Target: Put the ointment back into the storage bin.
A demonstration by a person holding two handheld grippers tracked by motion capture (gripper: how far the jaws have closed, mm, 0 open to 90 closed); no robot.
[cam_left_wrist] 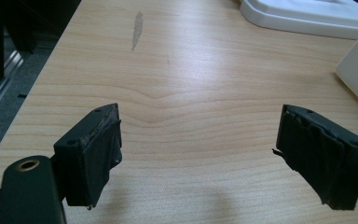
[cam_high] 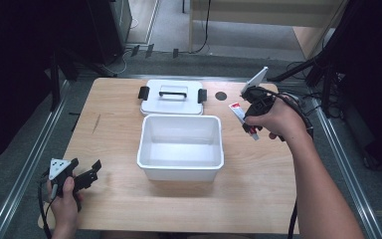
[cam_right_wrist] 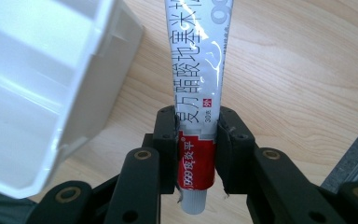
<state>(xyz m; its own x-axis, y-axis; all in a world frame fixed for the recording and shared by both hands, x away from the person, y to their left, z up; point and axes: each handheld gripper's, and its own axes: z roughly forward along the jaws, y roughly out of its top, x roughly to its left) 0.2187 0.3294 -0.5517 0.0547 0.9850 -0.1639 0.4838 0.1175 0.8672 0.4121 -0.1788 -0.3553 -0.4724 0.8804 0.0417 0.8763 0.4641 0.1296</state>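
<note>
My right gripper [cam_high: 248, 122] is lifted above the table, right of the white box [cam_high: 180, 147], and is shut on a white and red ointment tube [cam_high: 238, 112]. In the right gripper view the jaws [cam_right_wrist: 198, 149] pinch the tube [cam_right_wrist: 198, 70] on its red band near the cap, and the long printed body points away over the wood. The box's corner [cam_right_wrist: 42, 84] shows at the left there. My left gripper [cam_high: 88, 175] rests at the table's near left corner. Its jaws [cam_left_wrist: 198, 154] stand wide open over bare wood with nothing between them.
The box's white lid [cam_high: 172, 97] with black clips and handle lies flat behind the box; its edge [cam_left_wrist: 307, 16] shows far off in the left gripper view. A small dark round hole [cam_high: 221, 95] sits right of the lid. Metal rails run along both table sides.
</note>
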